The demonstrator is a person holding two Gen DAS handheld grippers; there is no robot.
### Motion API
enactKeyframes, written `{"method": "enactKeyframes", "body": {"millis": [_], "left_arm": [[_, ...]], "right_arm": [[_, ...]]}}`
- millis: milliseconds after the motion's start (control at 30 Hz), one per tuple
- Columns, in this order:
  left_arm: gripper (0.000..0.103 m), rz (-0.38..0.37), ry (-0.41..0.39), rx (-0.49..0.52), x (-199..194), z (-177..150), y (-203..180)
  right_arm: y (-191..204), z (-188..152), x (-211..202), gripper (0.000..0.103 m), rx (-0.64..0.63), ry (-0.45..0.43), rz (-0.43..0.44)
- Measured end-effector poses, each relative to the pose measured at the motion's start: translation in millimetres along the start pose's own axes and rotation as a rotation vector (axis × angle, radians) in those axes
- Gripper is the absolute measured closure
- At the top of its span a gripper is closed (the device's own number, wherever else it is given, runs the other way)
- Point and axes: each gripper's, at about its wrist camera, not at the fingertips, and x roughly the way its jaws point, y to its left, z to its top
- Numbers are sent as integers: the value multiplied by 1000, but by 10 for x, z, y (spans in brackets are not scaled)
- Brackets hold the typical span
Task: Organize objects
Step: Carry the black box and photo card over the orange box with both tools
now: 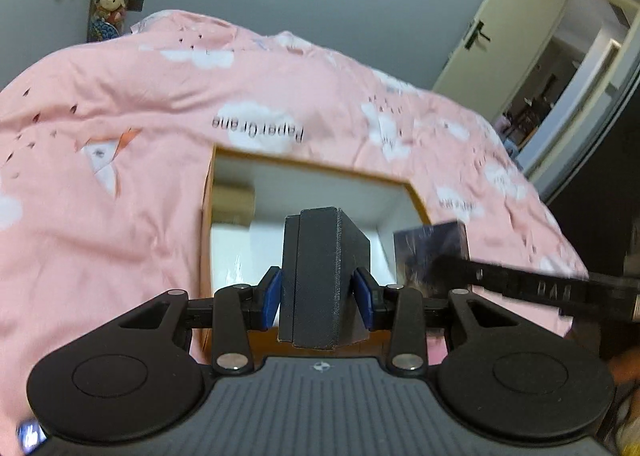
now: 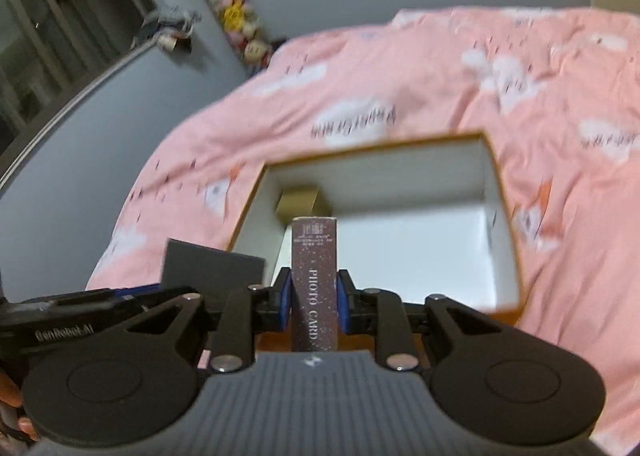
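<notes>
Bed (image 1: 120,183) is soft, so the open box (image 2: 496,191) on it can tip or slide if a load lands on its rim. A tan carton (image 2: 302,201) already sits in the far corner, leaving less room. Left gripper (image 1: 318,292) has its jaws pinching the black case (image 1: 320,276) above the near rim; it's wide and could catch there. Right gripper (image 2: 313,298) has its jaws squeezing the card pack (image 2: 314,280) edge-on: narrow hold, may twist out.

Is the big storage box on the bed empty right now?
No. The storage box holds one small tan box in a far corner.
</notes>
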Motion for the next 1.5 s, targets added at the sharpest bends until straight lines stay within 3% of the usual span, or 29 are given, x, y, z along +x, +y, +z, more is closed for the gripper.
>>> {"method": "enactKeyframes", "body": {"millis": [200,300,400,633,833,1000,1100,1233,1333,1500], "left_arm": [[59,-45,127,-96,765,218,79],[59,-6,219,-78,1144,128,81],[59,30,303,-64,1435,36,88],[59,75,431,-90,1749,-140,124],[57,81,454,-90,1725,-139,151],[43,133,489,-39,1682,-134,161],[43,127,468,-30,1591,-112,162],[45,95,409,-4,1485,-5,140],[55,98,388,38,1446,52,128],[61,77,378,56,1531,138,131]], "right_arm": [[-139,112,489,79,-11,3,-115],[-261,62,752,79,-30,54,-210],[-488,18,933,79,48,108,-177],[-654,-43,1117,79,56,132,-191],[-695,-98,1209,79,49,154,-197],[-710,-130,1262,79,62,175,-173],[-708,-141,1295,79,66,182,-171],[-674,-166,1368,79,60,209,-165],[-664,-187,1434,79,91,233,-132],[-629,-204,1521,79,113,269,-85]]}}
